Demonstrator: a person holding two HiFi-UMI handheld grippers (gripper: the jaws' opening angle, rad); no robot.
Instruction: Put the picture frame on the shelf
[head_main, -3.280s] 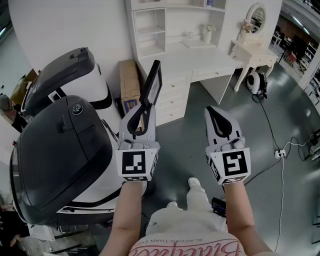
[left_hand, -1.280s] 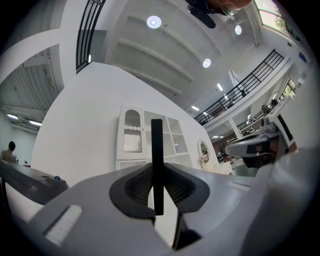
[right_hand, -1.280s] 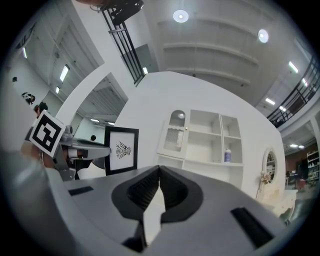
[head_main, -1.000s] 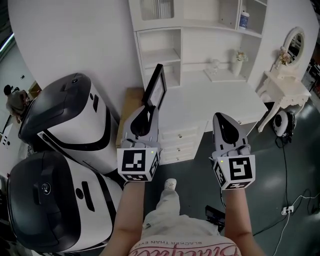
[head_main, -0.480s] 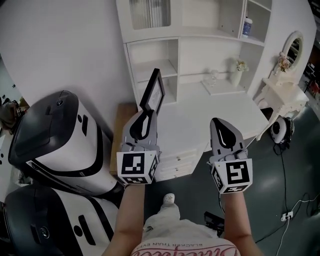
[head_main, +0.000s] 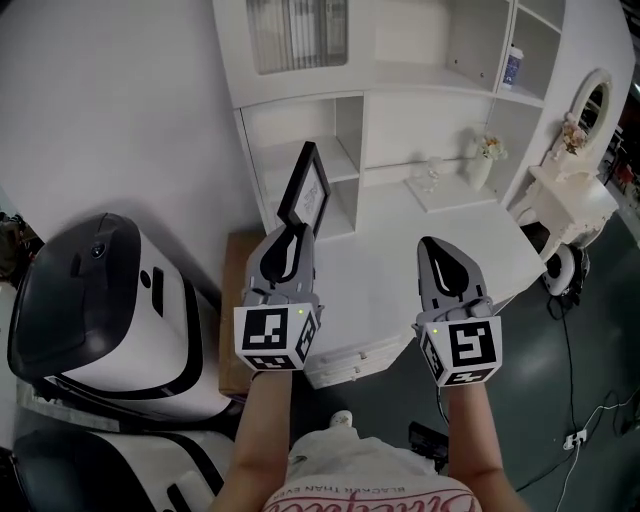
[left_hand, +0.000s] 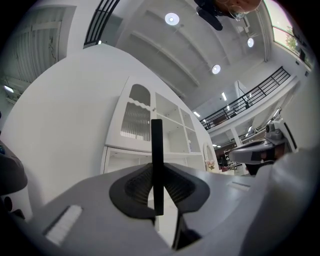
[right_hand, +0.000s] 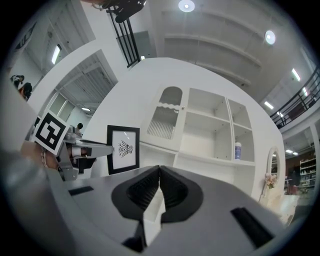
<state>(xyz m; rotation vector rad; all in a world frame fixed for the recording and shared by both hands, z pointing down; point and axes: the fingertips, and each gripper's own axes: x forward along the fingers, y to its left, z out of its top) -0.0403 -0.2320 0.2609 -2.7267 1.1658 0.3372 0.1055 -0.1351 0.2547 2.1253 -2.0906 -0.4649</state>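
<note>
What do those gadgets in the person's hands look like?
Each is a pale grey plastic handle tapering into pointed tongs, the left tongs and right tongs alike, lined with black ribbed pads. At each hand end sits a white cube printed with black square markers. No cables show. The forearms are bare; the top is light with pink lettering.

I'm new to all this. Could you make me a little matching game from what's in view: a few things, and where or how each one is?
Things:
1 picture frame
2 right gripper
3 bottle
4 flower vase

Places or states:
a on the desk
b shut, empty
c on an upper shelf
d held by the left gripper

Pairs: 1-d, 2-b, 3-c, 4-a
</note>
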